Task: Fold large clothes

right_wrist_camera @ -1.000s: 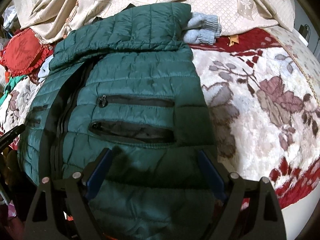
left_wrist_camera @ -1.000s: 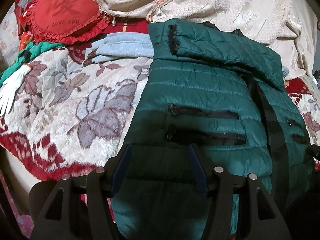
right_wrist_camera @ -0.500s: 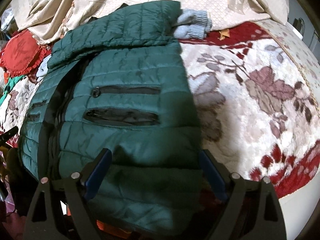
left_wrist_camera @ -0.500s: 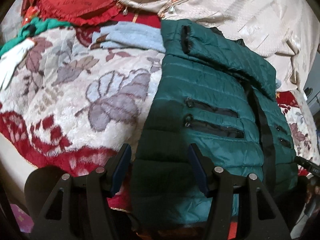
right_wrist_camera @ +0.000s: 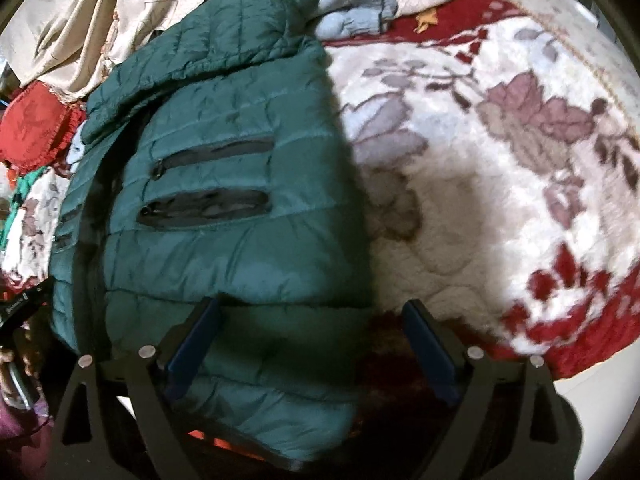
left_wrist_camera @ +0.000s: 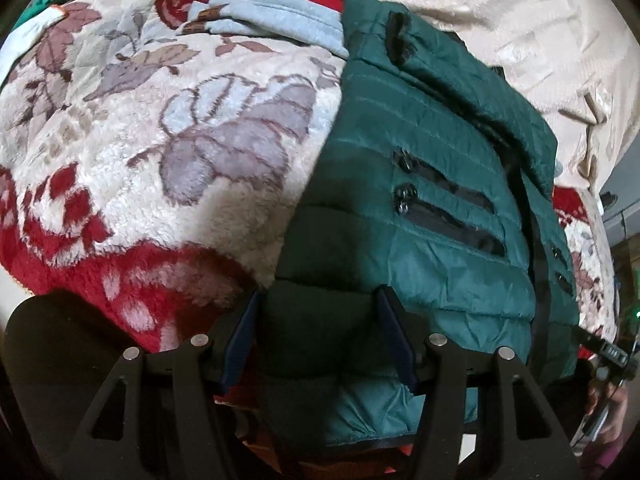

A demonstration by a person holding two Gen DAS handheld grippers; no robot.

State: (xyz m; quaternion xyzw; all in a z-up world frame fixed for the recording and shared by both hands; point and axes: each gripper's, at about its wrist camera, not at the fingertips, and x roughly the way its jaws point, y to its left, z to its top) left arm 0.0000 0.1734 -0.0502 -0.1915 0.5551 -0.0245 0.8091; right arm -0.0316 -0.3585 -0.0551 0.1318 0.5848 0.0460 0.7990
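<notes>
Jacket hem runs below both frames behind the gripper bodies; right wrist view is motion-blurred. One dark green quilted jacket [left_wrist_camera: 432, 184], flat on the floral blanket [left_wrist_camera: 168, 152], sleeve folded across the top, two black zip pockets visible per front panel. Left gripper [left_wrist_camera: 318, 338]: jaws apart, straddling the hem's left corner, pads not pressing. Right gripper [right_wrist_camera: 316, 344]: jaws wide apart over the right corner. One pale blue garment [left_wrist_camera: 272, 16] behind the jacket.

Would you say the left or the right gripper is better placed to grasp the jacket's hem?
Left. The left gripper brackets the green jacket hem's corner squarely; the right gripper straddles its edge, half over the blanket.
</notes>
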